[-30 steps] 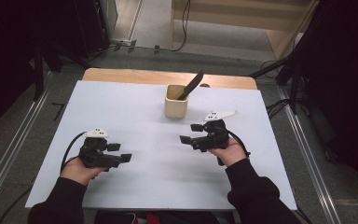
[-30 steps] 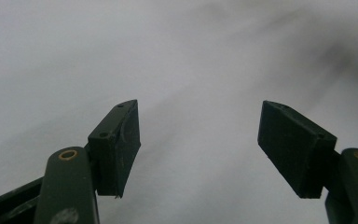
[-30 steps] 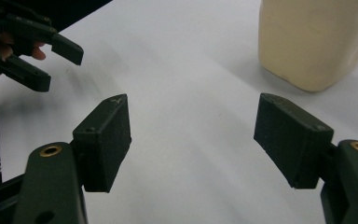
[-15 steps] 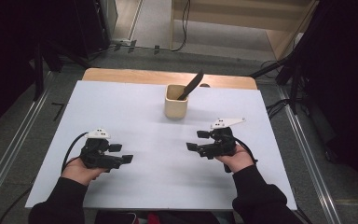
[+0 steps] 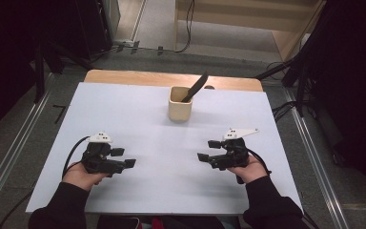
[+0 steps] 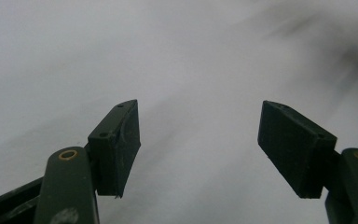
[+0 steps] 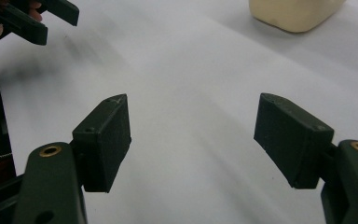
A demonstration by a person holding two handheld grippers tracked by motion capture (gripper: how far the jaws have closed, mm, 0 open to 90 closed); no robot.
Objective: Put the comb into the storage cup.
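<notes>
Left gripper (image 5: 123,158) and right gripper (image 5: 207,150) both gape wide, empty — cup (image 5: 179,103) holds a dark utensil (image 5: 194,87), no legible writing anywhere.

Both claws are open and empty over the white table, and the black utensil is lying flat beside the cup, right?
Not quite. In the high view the black utensil stands tilted inside the cup, not beside it. The left claw and right claw are open and empty over the white table.

Dim surroundings, soft blurred close-ups
</notes>
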